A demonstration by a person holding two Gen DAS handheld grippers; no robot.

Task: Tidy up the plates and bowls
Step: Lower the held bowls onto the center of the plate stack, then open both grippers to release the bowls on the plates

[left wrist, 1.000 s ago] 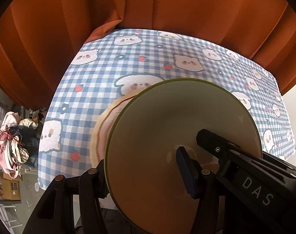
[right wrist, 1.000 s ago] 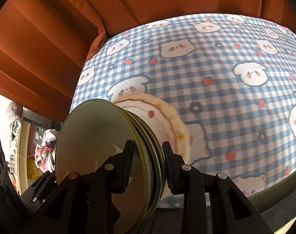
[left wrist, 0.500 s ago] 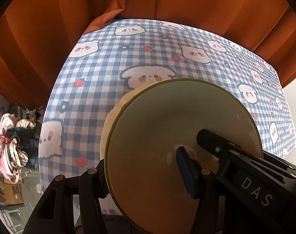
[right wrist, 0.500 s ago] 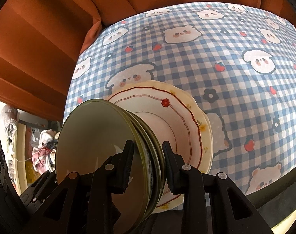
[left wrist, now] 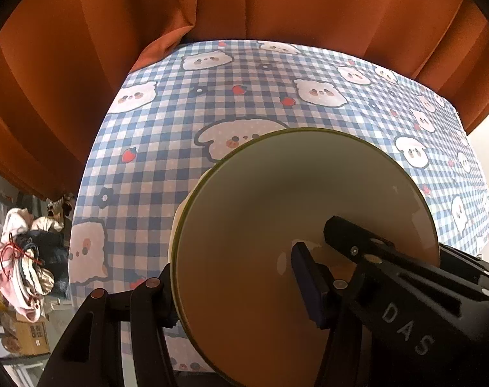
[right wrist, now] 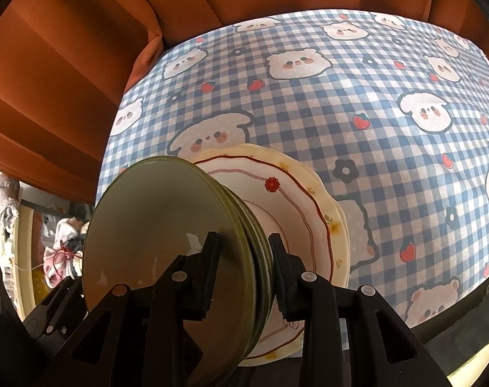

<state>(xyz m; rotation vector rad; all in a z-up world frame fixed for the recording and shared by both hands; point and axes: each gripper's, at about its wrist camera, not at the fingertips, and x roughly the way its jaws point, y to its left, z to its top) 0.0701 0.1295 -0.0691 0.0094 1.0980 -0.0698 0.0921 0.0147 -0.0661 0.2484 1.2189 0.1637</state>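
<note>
- Green bowls (right wrist: 154,225): nested stack tipped on edge at lower centre of both views. Only the top bowl's inside shows in the left wrist view (left wrist: 292,200). The right wrist view shows several rims edge-on, and the exact count is hard to read.
- Left gripper (left wrist: 234,267): fingers pinching the bowl wall, one outside the rim and the blue-padded one inside. Its finger bases are cut off by the bottom frame edge.
- Right gripper (right wrist: 244,242): fingers clamped across the stacked rims. Its jaws have just been opening a touch, with the bowls between them and the pads against them. Its black body, marked "DAS", blocks the lower right of the left wrist view.
- Cream plates (right wrist: 296,206): scalloped, with a red line and a flower, lying directly behind the bowls and mostly covered by them. In the left wrist view only a sliver (left wrist: 176,213) shows. Cannot tell whether the bowls touch them.
- Surface (right wrist: 373,129): covered by a blue-white check cloth with bear, strawberry and flower print.
- Room: an orange curtain (left wrist: 276,6) fills the upper frame. A bundle of cloth (left wrist: 18,258) and a cardboard box (left wrist: 31,335) sit at far left, small and distorted.
</note>
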